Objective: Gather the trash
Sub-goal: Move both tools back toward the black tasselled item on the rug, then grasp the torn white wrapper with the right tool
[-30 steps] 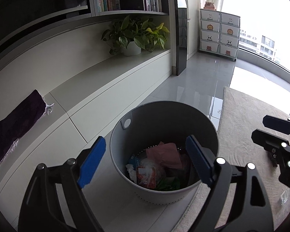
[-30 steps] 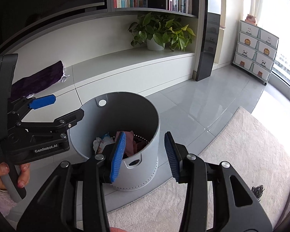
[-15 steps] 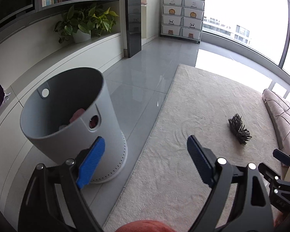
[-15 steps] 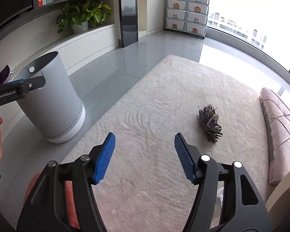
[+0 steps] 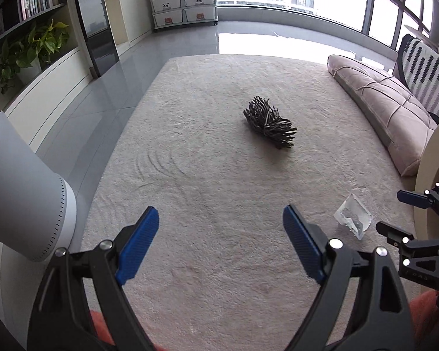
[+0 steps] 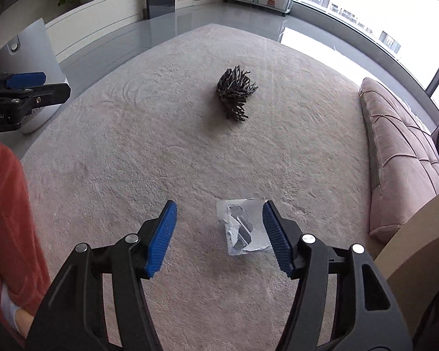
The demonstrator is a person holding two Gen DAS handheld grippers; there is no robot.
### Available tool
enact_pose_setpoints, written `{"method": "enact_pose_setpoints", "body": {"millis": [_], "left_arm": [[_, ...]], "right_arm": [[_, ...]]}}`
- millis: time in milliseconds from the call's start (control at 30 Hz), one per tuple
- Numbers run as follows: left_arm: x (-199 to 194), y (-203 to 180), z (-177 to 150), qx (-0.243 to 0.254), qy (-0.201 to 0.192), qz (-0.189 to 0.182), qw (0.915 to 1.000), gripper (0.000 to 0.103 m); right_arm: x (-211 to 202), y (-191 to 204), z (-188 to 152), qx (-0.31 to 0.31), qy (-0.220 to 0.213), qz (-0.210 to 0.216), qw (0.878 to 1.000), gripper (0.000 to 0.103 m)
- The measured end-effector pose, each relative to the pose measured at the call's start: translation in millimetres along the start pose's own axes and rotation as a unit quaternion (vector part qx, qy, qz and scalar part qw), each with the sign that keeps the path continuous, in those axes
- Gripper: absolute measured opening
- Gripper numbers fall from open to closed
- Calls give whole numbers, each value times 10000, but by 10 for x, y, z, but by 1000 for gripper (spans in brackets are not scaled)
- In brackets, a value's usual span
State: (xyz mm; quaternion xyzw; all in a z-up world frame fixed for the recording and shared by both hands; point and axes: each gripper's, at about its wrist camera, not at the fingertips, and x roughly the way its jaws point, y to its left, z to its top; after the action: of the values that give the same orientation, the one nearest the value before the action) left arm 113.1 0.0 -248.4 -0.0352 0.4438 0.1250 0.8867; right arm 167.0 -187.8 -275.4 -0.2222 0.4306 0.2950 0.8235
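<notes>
Bundle of twigs (image 5: 268, 126) lying mid-rug (image 5: 219, 175), plastic wrapper (image 6: 244, 228) lying nearer on the rug, bin (image 5: 20, 199) standing at the rug's left edge, cushion (image 5: 386, 111) lying along its right edge.

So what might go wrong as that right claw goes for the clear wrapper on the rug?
The clear wrapper lies flat on the shaggy rug, off-centre toward one of the right gripper fingers, so they may pinch pile instead, or nudge the wrapper away. It looks thin and slippery, so it might slide out on the way to the bin, which stands off the rug at the left. The dark twig bundle further out could shed bits if grabbed loosely.
</notes>
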Motion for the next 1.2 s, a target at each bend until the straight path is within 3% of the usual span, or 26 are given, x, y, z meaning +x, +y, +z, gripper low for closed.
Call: {"method": "enact_pose_setpoints", "body": {"millis": [167, 400, 1067, 1200], "left_arm": [[230, -385, -88, 199, 187, -27, 9996, 87], [447, -575, -175, 69, 379, 81, 9992, 86], [740, -719, -288, 274, 622, 31, 9977, 86], [793, -730, -291, 287, 654, 13, 9974, 86]], "right_arm": [[153, -220, -162, -14, 75, 93, 9999, 56], [462, -234, -210, -159, 222, 327, 9991, 52], [1166, -256, -357, -426, 858, 315, 9949, 45], [1210, -325, -346, -348, 810, 235, 9958, 31]]}}
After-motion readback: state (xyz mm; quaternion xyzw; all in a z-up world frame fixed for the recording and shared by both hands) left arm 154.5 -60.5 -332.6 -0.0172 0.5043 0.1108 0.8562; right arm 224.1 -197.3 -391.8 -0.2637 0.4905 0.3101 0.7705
